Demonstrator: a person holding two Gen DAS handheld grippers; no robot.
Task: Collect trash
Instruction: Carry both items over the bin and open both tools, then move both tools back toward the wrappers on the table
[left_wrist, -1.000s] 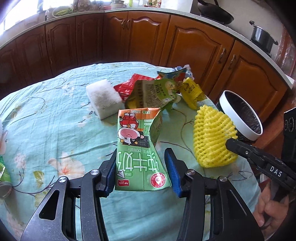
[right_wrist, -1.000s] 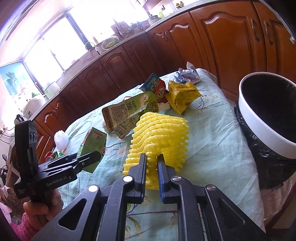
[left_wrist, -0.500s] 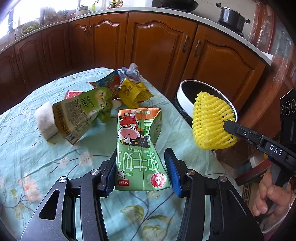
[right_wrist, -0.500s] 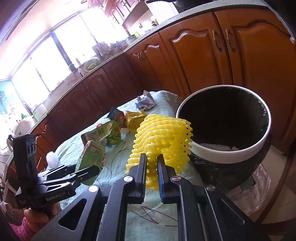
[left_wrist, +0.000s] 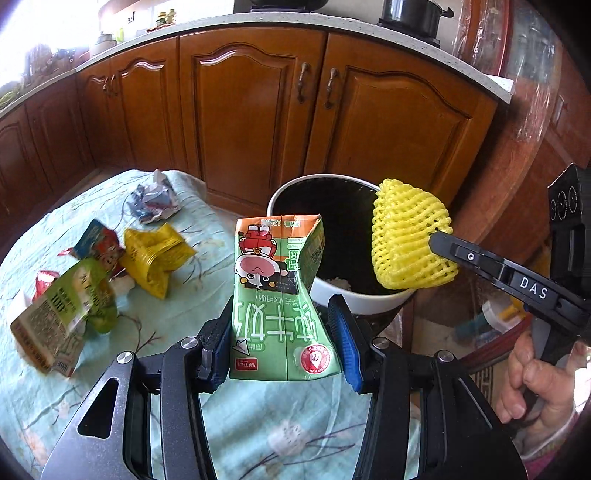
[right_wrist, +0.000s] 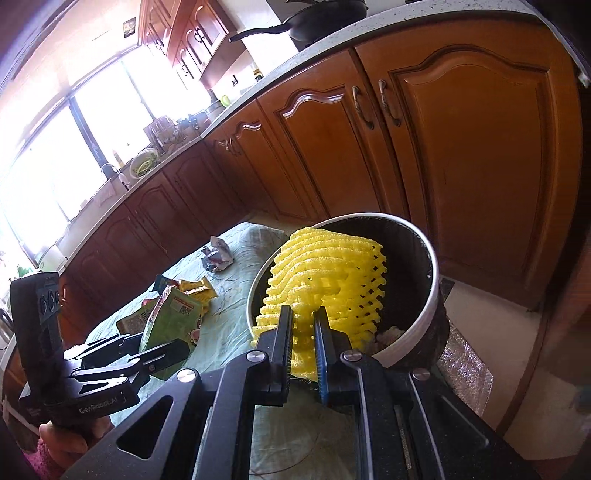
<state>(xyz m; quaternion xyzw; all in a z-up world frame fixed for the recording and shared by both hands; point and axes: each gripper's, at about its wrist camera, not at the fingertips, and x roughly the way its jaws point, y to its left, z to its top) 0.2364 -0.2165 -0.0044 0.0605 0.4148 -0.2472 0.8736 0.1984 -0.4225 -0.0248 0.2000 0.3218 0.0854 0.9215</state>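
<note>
My left gripper (left_wrist: 281, 321) is shut on a green milk carton (left_wrist: 279, 302) and holds it above the table edge, just short of the white-rimmed trash bin (left_wrist: 354, 301). My right gripper (right_wrist: 303, 325) is shut on a yellow foam fruit net (right_wrist: 325, 280) and holds it over the bin's open mouth (right_wrist: 432, 258). In the left wrist view the net (left_wrist: 406, 240) hangs over the bin's right rim, and in the right wrist view the carton (right_wrist: 173, 317) shows at the left.
On the floral tablecloth (left_wrist: 207, 254) lie a yellow snack bag (left_wrist: 155, 258), a crumpled wrapper (left_wrist: 153, 201), a green pouch (left_wrist: 62, 314) and a colourful packet (left_wrist: 98, 243). Wooden cabinets (left_wrist: 258, 110) stand close behind the bin.
Both grippers have swung right from over the table toward the bin, carrying their items. The net now hangs over the bin's mouth, and the carton is near its rim.
</note>
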